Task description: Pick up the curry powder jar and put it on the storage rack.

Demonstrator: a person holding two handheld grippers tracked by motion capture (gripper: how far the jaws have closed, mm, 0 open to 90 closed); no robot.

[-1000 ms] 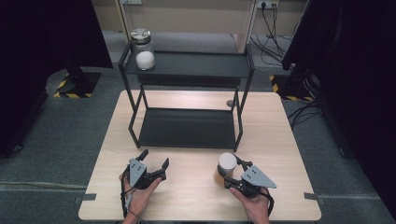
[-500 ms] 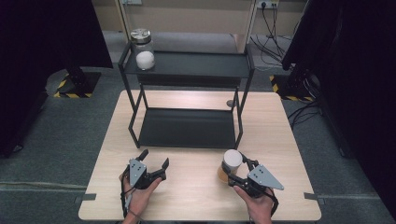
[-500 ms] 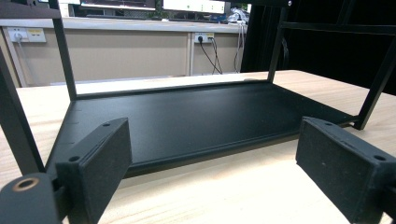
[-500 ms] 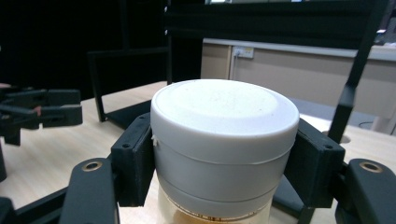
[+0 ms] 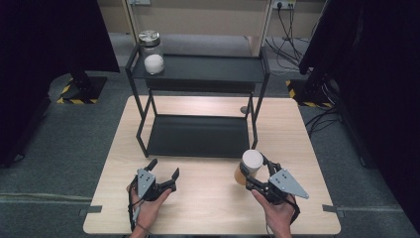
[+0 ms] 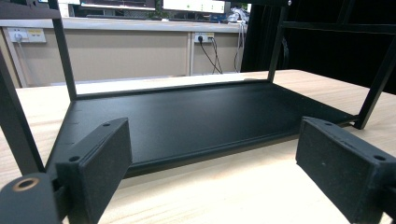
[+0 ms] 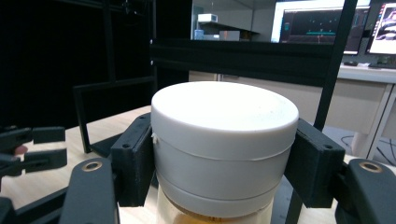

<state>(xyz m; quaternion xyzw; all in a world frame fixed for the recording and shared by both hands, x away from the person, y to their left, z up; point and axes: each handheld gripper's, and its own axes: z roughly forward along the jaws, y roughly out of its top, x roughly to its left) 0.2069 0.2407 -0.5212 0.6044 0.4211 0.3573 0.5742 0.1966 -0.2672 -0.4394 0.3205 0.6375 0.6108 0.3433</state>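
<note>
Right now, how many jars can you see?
2. One white-lidded jar is clamped in the right gripper above the table. A metal-lidded glass jar stands on the black shelf rack's top left corner. None seems hidden.

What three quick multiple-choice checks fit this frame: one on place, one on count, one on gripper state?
1. Where does the glass jar with the metal lid stand?
A. top shelf of the black rack, left end
B. bottom shelf
C. on the table by the left gripper

2. How many shelves does the rack have?
A. one
B. two
C. three

3. What is the right gripper doing?
A. open over bare table
B. shut on the white-lidded jar
C. shut on a rack leg

Answers:
1 A: the glass jar sits at the left end of the black rack's top shelf.
2 B: one top and one bottom shelf show in the high view.
3 B: the right gripper's fingers press both sides of the white-lidded jar.
</note>
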